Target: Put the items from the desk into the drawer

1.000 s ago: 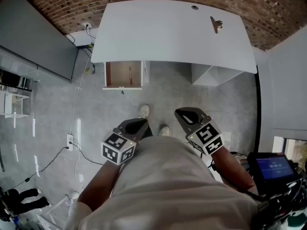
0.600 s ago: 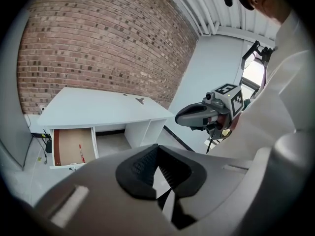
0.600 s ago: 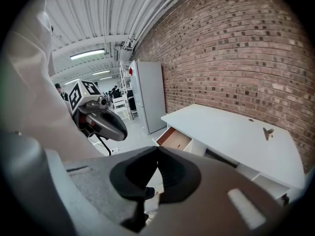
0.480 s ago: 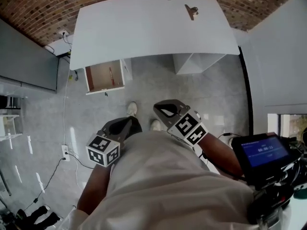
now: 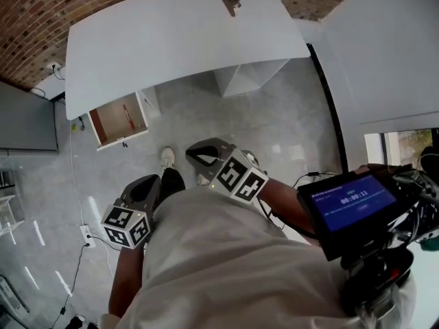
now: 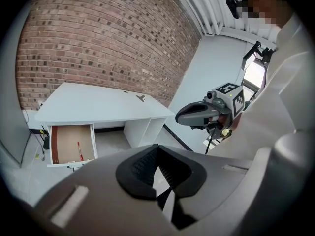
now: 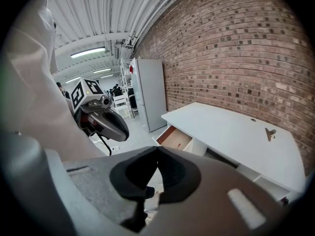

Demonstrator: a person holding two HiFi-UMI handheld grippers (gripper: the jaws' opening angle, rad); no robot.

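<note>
A small metal binder clip (image 5: pixel 230 4) lies near the back edge of the white desk (image 5: pixel 171 46). The left gripper view shows the clip (image 6: pixel 141 98) too, and so does the right gripper view (image 7: pixel 269 133). Under the desk's left end a drawer (image 5: pixel 118 120) stands pulled out, with a red pen (image 5: pixel 127 117) in it. My left gripper (image 5: pixel 142 187) and right gripper (image 5: pixel 199 155) are held close to the person's body, well short of the desk. Both are shut, with nothing in them.
A white cabinet (image 5: pixel 250 77) stands under the desk's right side. The person's shoes (image 5: pixel 167 157) are on the grey floor. A wall socket with cable (image 5: pixel 86 233) is at the left. At the right are a device with a blue screen (image 5: pixel 346 204) and a grey partition (image 5: pixel 384 46).
The head view has swung, so desk and drawer now sit further left and tilted. Both grippers have drifted left in the view and stay shut and empty.
</note>
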